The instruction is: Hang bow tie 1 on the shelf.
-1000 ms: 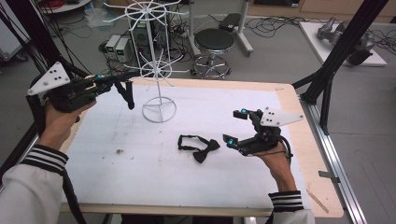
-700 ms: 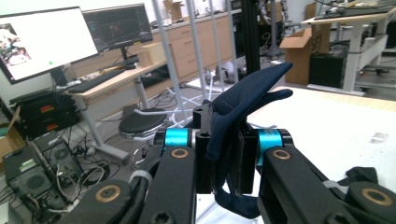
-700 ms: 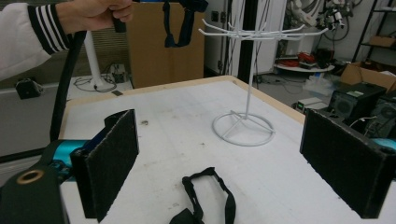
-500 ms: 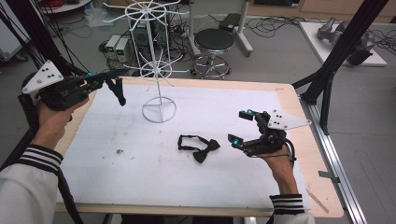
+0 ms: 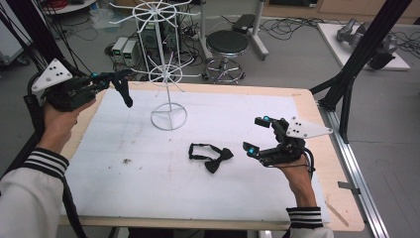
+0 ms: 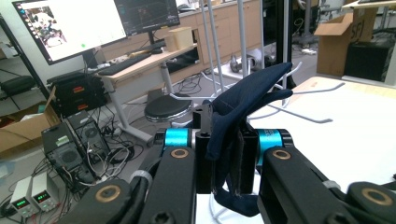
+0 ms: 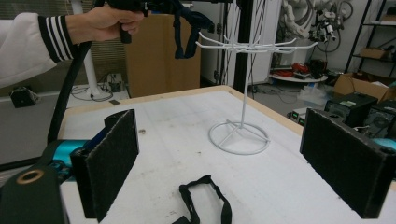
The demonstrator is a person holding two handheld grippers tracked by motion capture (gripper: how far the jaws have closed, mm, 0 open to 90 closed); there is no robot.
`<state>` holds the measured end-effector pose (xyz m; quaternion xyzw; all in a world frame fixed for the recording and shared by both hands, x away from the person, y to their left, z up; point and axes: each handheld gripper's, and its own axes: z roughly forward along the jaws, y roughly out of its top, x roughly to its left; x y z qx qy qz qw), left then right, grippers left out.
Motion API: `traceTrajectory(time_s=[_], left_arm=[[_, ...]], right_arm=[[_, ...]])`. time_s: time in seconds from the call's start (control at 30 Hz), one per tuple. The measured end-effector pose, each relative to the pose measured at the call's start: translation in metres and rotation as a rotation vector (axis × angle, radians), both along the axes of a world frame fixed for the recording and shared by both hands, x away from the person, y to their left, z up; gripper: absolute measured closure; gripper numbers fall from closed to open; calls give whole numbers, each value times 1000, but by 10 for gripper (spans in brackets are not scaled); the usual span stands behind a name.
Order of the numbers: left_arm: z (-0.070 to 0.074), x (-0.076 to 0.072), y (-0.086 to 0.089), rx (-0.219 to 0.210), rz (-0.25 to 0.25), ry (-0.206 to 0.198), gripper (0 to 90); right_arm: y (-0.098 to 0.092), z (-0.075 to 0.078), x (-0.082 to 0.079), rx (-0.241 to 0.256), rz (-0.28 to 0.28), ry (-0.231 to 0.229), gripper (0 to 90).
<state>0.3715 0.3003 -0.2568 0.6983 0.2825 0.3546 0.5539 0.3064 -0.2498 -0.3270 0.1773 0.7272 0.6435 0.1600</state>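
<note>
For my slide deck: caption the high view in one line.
Left tongs carry a dark bow tie toward the white wire rack; open right tongs hover beside a second bow tie.

A wooden table (image 5: 317, 148) is carrying a white sheet (image 5: 247, 183) over most of its top. On the sheet, a white wire rack (image 5: 168, 116) is standing, and a black bow tie (image 5: 210, 156) is lying flat nearby.

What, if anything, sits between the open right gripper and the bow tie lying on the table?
Nothing visible does. The bow tie lies flat on the white table cover, just left of the right gripper, whose jaws stand wide open. The wire rack stands farther back, off that path.
</note>
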Motion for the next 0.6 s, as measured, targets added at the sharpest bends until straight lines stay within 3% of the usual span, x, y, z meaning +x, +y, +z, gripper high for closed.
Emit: traceTrajectory(time_s=[0.47, 0.6], left_arm=[[1, 14, -16, 25, 9, 13, 824], [0, 16, -21, 23, 11, 19, 823]], right_arm=[[-1, 0, 0, 2, 2, -5, 110], [-2, -2, -3, 24, -17, -22, 110]])
